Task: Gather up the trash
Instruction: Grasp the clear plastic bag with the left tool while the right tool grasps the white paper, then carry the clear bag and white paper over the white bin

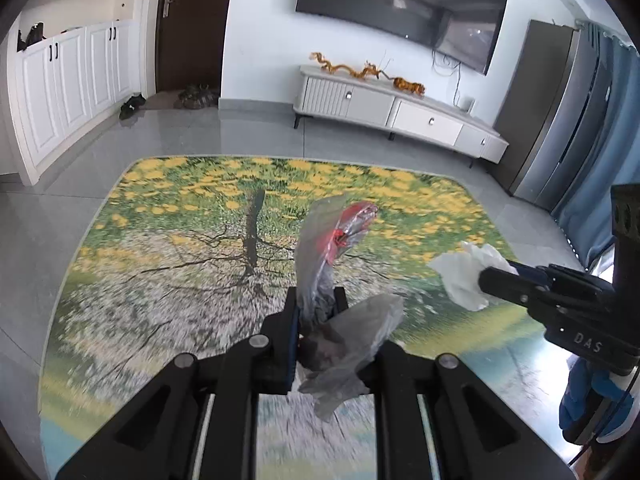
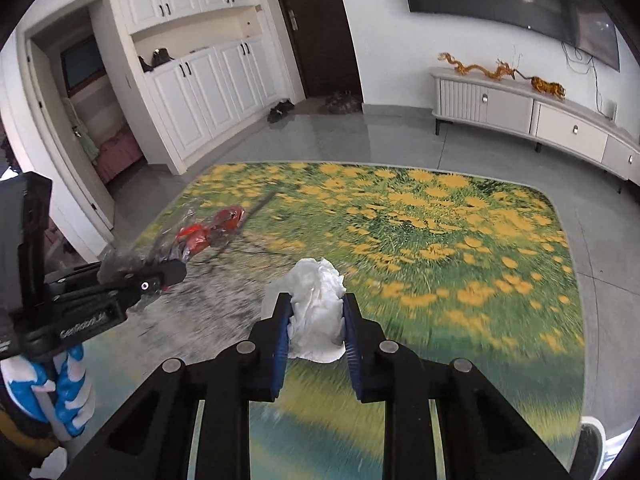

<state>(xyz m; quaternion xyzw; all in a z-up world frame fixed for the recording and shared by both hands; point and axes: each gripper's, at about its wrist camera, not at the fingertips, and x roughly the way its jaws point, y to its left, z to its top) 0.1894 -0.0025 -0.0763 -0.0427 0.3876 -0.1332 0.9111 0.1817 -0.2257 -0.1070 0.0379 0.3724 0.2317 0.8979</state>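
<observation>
Left wrist view shows the left gripper (image 1: 316, 300) clamped on a crumpled clear plastic wrapper (image 1: 320, 256) with a red patch, its long axis running forward and up from the fingertips, a loose flap trailing back between the arms; the right gripper (image 2: 316, 312) is closed on a wad of white tissue (image 2: 316, 300) that bulges beyond its blue pads (image 2: 282, 328); both pieces hang above the flowered rug (image 2: 460, 260), already in hand; no bin is visible, so the drop-off direction cannot be told.
</observation>
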